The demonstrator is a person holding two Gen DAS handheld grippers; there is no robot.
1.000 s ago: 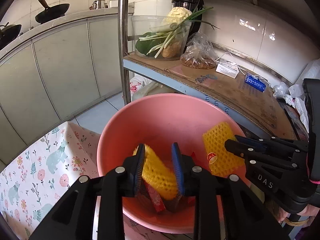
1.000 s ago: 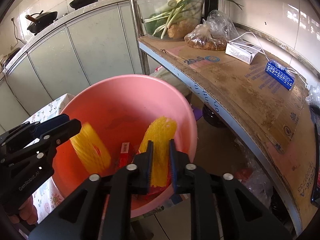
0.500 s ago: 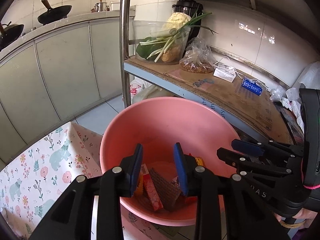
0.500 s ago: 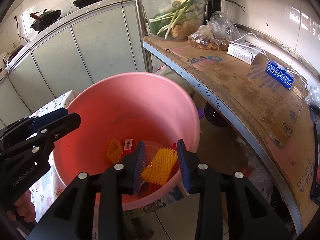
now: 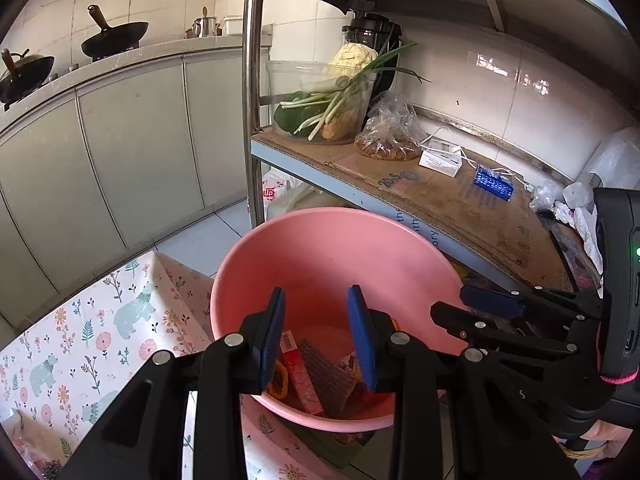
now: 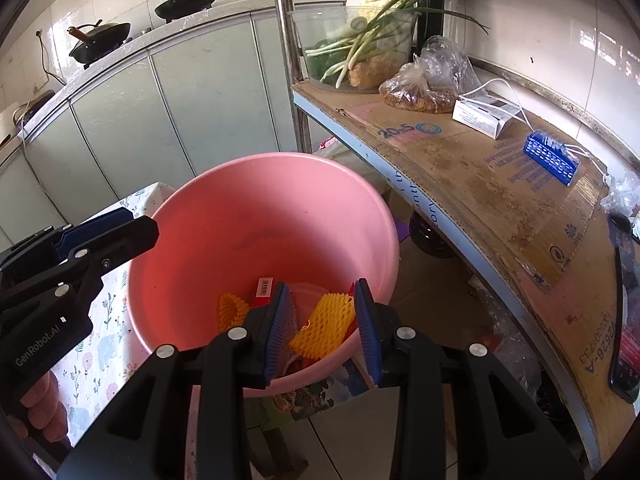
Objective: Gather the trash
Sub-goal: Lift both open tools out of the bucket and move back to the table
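Pink basin (image 5: 320, 248) sits below both grippers, left (image 5: 316, 332) and right (image 6: 322, 320), each angled downward, fingers apart, holding nothing.

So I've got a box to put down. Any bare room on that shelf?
Yes: the cardboard lies bare along its front edge, from the printed logo to below the blue case. The back is crowded: vegetable tub, plastic bag, white box with its cable. The pink basin holds trash.

Trash (image 6: 324, 320) in basin (image 6: 256, 208); shelf (image 6: 500, 184) behind
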